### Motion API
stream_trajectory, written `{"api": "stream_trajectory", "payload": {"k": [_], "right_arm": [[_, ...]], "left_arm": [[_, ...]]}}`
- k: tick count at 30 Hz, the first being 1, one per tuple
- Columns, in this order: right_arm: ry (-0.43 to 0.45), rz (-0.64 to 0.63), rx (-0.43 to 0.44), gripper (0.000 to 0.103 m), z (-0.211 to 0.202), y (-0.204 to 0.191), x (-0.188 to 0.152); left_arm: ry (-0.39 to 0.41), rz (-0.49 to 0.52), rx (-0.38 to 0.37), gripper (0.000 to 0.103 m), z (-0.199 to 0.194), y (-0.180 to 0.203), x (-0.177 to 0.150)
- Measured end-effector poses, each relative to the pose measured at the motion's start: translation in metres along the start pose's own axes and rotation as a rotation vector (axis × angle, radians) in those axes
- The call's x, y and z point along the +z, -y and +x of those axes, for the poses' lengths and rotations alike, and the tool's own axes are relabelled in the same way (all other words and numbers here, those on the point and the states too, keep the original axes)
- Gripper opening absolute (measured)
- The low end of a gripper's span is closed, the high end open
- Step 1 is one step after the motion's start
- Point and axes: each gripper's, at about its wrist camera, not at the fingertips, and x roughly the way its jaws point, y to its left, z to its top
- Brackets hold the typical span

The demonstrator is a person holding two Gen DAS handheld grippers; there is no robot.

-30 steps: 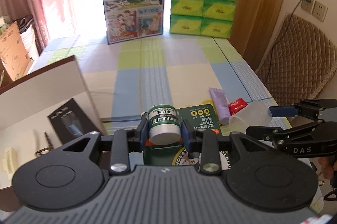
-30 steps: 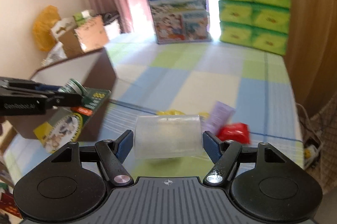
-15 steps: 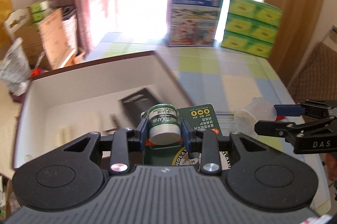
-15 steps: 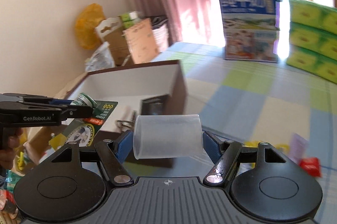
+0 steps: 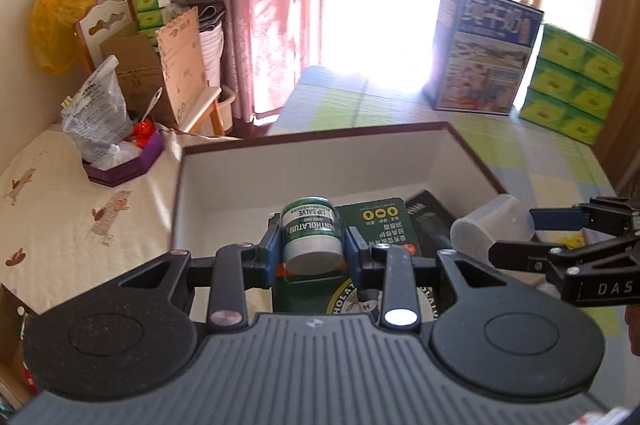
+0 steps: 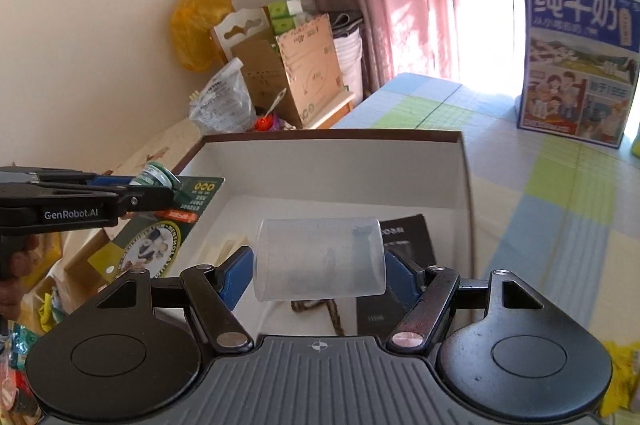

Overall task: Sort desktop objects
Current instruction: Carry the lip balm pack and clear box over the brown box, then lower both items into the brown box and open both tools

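Now left tongs [image 5: 311,252] clamp salve jar [image 5: 311,233]; right tongs [image 6: 319,272] clamp cup [image 6: 319,259] — above box [image 6: 332,165].

Both grippers have swung from the checked table to the open box [image 5: 312,161]: the lip-salve jar [image 5: 312,239] and clear cup [image 6: 320,259] now hang over its inside.

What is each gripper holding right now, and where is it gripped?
The left gripper holds the lip salve jar by its sides, still on its green card. The right gripper holds the clear plastic cup sideways, fingers at its two ends.
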Motion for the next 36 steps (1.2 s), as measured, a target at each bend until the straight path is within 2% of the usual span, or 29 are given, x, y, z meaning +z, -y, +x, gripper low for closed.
{"api": "stream_trajectory", "payload": {"k": [7, 12, 19, 29, 32, 36], "right_arm": [[-0.031, 0.006, -0.046, 0.069, 0.045, -0.003, 0.022], [-0.055, -0.006, -0.065, 0.069, 0.073, -0.003, 0.032], [-0.093, 0.000, -0.084, 0.069, 0.097, 0.003, 0.038], [-0.129, 0.009, -0.099, 0.069, 0.124, 0.010, 0.048], [-0.132, 0.007, -0.100, 0.069, 0.129, 0.011, 0.051], [-0.146, 0.005, -0.100, 0.069, 0.136, 0.012, 0.054]], "left_arm": [[-0.042, 0.029, 0.011, 0.029, 0.046, -0.027, 0.019], [-0.104, 0.041, 0.016, 0.029, 0.088, -0.039, 0.029], [-0.167, 0.060, 0.029, 0.029, 0.134, -0.043, 0.035], [-0.230, 0.044, 0.029, 0.029, 0.168, -0.045, 0.035], [-0.224, 0.042, 0.032, 0.038, 0.169, -0.047, 0.038], [-0.217, 0.042, 0.032, 0.042, 0.168, -0.050, 0.043]]}}
